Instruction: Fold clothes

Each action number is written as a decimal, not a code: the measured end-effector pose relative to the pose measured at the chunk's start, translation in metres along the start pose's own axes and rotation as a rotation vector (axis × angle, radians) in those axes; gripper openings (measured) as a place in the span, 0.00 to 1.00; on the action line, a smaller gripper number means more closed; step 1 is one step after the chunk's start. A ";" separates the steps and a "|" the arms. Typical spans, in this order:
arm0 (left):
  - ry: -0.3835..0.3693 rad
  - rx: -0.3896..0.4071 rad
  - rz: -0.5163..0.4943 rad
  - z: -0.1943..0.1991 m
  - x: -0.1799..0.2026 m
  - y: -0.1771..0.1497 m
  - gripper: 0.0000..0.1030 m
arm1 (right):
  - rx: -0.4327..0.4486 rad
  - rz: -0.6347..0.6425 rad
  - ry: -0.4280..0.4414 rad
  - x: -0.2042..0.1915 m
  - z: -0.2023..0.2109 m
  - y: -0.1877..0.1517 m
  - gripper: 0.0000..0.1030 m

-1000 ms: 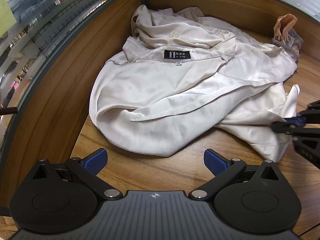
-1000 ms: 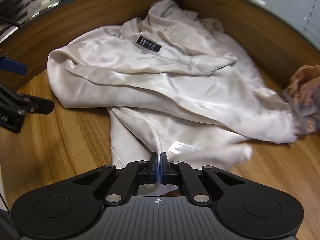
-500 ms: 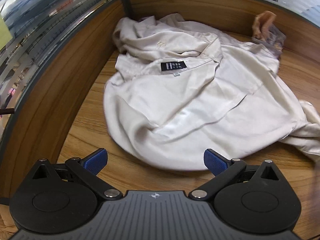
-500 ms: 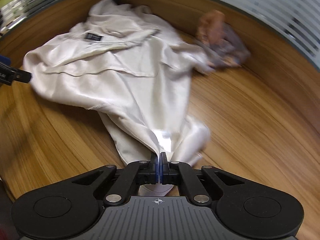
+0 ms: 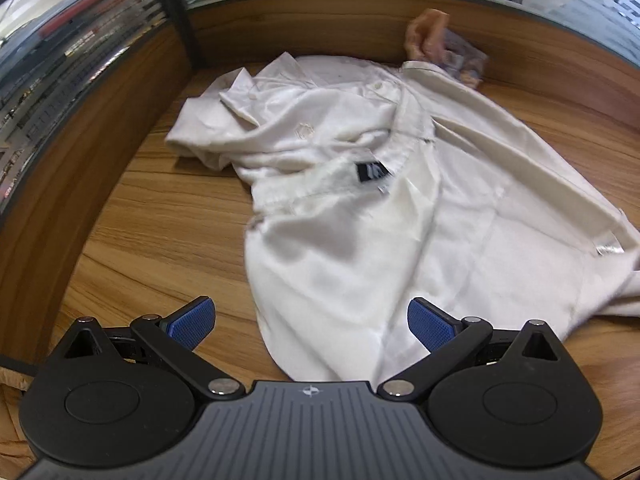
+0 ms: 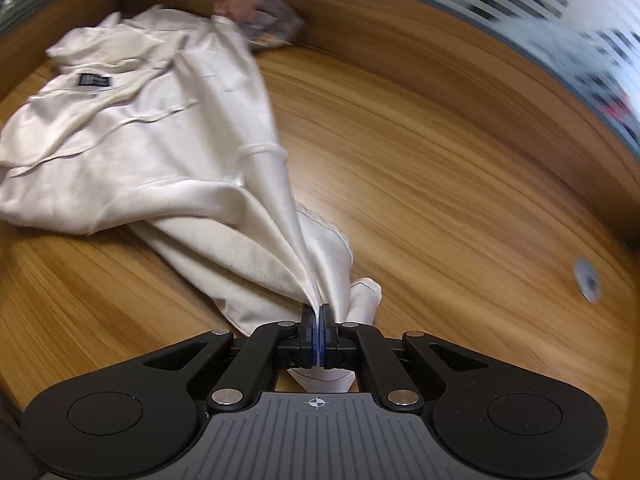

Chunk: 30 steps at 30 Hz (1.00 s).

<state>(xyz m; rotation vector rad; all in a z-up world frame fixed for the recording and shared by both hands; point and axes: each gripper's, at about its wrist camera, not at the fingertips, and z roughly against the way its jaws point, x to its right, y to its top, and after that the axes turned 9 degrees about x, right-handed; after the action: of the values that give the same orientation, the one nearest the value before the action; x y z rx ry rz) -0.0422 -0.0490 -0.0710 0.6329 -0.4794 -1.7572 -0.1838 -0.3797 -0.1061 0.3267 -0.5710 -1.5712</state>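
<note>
The right gripper [image 6: 319,322] pinches a bunched edge of the cream shirt [image 6: 168,152] stretched ahead of it across the wooden surface [image 6: 440,184], while the left gripper [image 5: 311,322] gapes wide and empty above the shirt's near hem, so slick fabric may slip free

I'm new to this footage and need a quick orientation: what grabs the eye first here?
A rumpled white shirt sprawls over the wooden table, black neck label showing. The right tongs are shut on a bunched corner, pulling cloth taut. The left tongs stand open above the near hem.
</note>
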 end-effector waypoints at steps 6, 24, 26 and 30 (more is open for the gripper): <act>-0.040 0.007 -0.008 0.017 0.043 -0.005 1.00 | -0.053 -0.067 -0.086 0.067 0.024 -0.039 0.03; -0.418 0.053 -0.318 0.017 0.090 -0.013 1.00 | 0.025 -0.331 -0.147 0.096 0.123 -0.094 0.47; -0.461 0.057 -0.372 0.011 0.092 -0.013 1.00 | 0.037 -0.357 -0.114 0.076 0.126 -0.091 0.48; -0.520 0.059 -0.477 -0.004 0.096 -0.013 1.00 | 0.052 -0.398 -0.049 0.026 0.135 -0.088 0.52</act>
<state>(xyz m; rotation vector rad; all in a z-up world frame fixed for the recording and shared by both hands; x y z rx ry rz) -0.0688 -0.1377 -0.0986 0.3358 -0.7844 -2.3840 -0.3323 -0.3837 -0.0384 0.4634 -0.6115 -1.9527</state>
